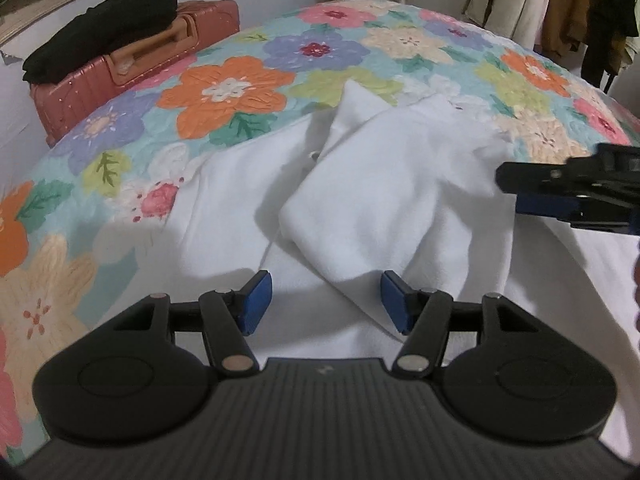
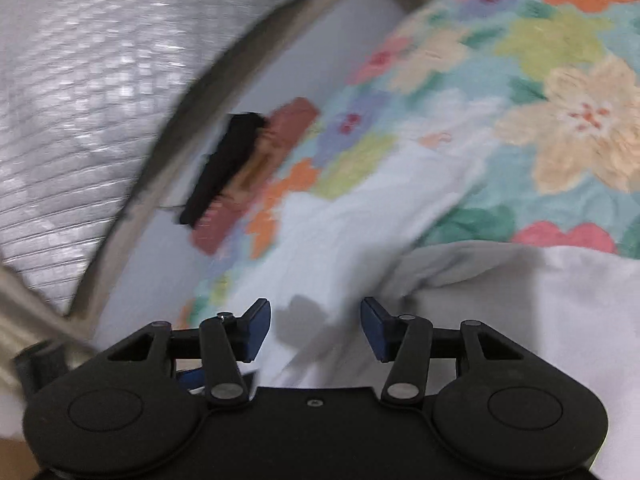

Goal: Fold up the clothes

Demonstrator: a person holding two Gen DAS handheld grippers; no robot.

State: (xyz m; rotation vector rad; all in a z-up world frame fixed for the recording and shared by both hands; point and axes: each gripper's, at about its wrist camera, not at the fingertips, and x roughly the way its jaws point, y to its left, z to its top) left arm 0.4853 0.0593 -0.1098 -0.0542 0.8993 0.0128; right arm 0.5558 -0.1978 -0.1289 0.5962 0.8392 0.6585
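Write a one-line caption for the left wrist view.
Open left gripper over a white garment on a floral bedspread.

Floral-quilted bed (image 1: pixel 240 80); white garment (image 1: pixel 400 184) spread on it, partly folded.

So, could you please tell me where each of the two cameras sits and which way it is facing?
Left wrist: on the left gripper, looking across the white garment on the floral bedspread; its open fingers show, the right gripper entering at right.
Right wrist: on the right gripper, tilted and blurred, facing garment and wall; open fingers show.
Shared: garment, bedspread, pink suitcase under black clothing.
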